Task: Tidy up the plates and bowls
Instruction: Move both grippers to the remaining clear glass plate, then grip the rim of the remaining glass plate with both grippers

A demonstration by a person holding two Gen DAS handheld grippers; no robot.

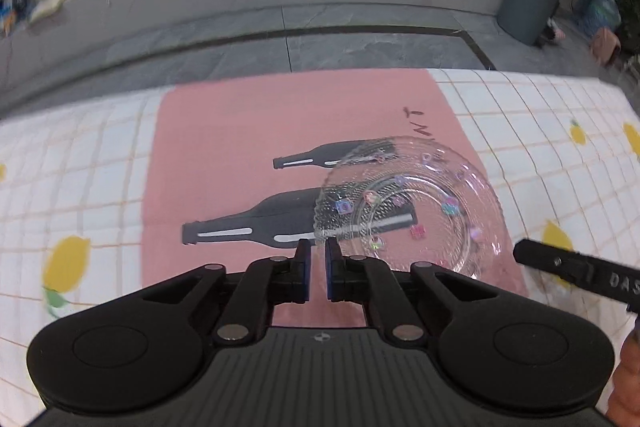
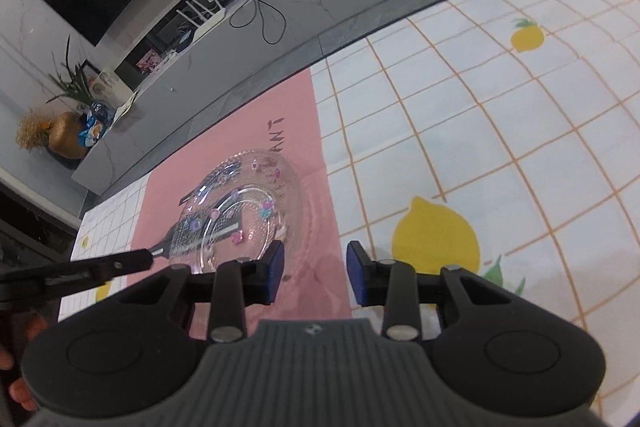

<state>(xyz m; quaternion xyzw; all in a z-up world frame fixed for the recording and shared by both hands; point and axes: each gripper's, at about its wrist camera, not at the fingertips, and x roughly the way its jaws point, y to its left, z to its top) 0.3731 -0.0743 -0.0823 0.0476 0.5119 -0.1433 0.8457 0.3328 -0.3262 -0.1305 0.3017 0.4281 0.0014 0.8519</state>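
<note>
The glass plate (image 1: 408, 207) lies on the pink mat (image 1: 224, 147). The left gripper (image 1: 318, 247) is pinched together, empty, at its near rim; the right gripper (image 2: 315, 267) stands apart just beside it. This looks like the approach to pick it up, so the left must reopen to straddle the rim.

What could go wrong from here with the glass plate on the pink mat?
1. The left gripper sits at the near rim of the clear glass plate with its jaws nearly shut and no rim visibly between them; moving on could push the plate along the pink mat rather than grip it.
2. The right gripper has open jaws beside the plate, not around its edge; a close here may catch nothing.
</note>
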